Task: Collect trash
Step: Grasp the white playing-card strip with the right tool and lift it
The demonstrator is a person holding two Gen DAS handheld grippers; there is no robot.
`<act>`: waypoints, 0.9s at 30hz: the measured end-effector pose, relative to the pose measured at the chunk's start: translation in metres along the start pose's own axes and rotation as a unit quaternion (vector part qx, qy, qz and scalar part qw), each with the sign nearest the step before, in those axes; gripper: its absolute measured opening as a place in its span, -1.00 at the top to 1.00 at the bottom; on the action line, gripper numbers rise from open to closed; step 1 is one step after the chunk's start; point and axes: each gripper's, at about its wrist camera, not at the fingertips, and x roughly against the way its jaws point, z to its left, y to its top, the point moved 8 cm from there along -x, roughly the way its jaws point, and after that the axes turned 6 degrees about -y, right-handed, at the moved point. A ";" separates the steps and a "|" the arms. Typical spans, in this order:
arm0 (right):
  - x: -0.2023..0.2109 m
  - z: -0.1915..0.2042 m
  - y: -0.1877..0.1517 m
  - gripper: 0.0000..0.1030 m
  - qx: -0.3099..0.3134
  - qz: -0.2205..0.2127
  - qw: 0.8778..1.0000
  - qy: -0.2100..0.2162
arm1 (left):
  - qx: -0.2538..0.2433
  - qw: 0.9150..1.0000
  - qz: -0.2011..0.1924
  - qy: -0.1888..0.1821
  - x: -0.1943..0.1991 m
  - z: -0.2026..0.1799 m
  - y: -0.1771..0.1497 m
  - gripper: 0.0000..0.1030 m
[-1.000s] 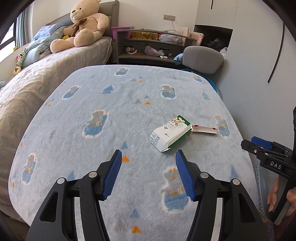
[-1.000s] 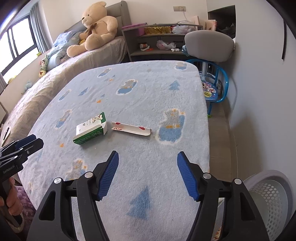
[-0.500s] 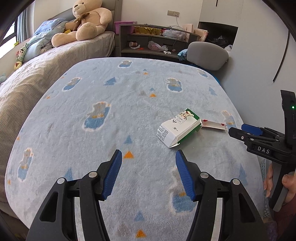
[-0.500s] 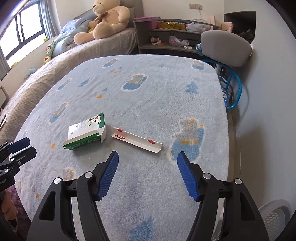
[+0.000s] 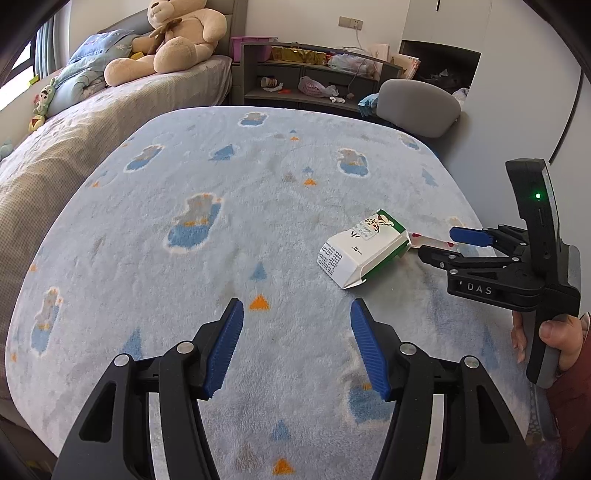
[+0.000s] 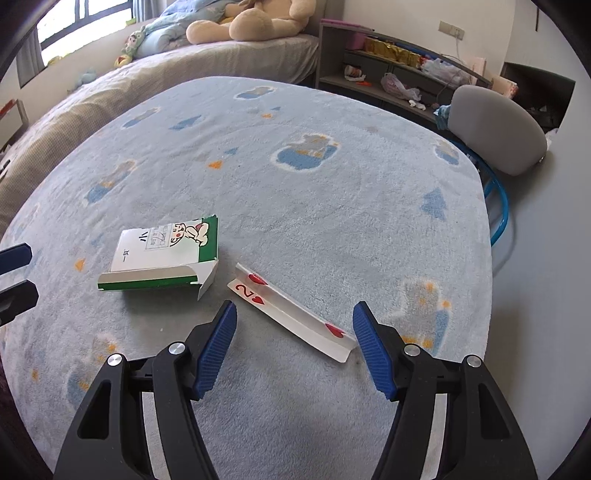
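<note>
A white and green carton (image 5: 364, 248) lies flat on the blue fleece blanket (image 5: 221, 229); it also shows in the right wrist view (image 6: 166, 256). A folded two-of-hearts playing card (image 6: 291, 312) lies just right of it, partly hidden in the left wrist view (image 5: 428, 240). My right gripper (image 6: 291, 345) is open, its blue pads either side of the card's near end; it shows from the side in the left wrist view (image 5: 439, 243). My left gripper (image 5: 295, 343) is open and empty, short of the carton.
A bed with a teddy bear (image 5: 173, 35) runs along the left. A grey shelf unit (image 5: 314, 77) with clutter stands at the back. A grey chair back (image 5: 417, 107) on a blue frame (image 6: 500, 206) sits past the blanket's far right corner.
My right gripper has moved forward and down until its open jaws straddle the card. My left gripper has moved slightly forward toward the carton. Both stay open.
</note>
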 end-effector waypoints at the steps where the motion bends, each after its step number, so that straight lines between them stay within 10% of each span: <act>1: -0.002 0.001 0.000 -0.22 0.005 0.003 1.000 0.000 | 0.001 1.000 0.001 0.000 -0.001 0.000 0.000 -0.13; 7: -0.012 0.007 0.001 -0.03 0.016 0.014 1.000 0.010 | 0.002 1.000 0.001 0.000 -0.001 0.001 -0.001 -0.13; 13: -0.005 0.010 -0.005 0.60 -0.002 0.019 0.999 0.026 | 0.004 1.000 0.002 -0.004 -0.002 0.001 -0.001 -0.13; 27: 0.042 -0.015 -0.046 0.70 -0.170 0.015 0.985 0.039 | -0.007 1.000 0.012 -0.023 -0.010 -0.012 0.002 -0.13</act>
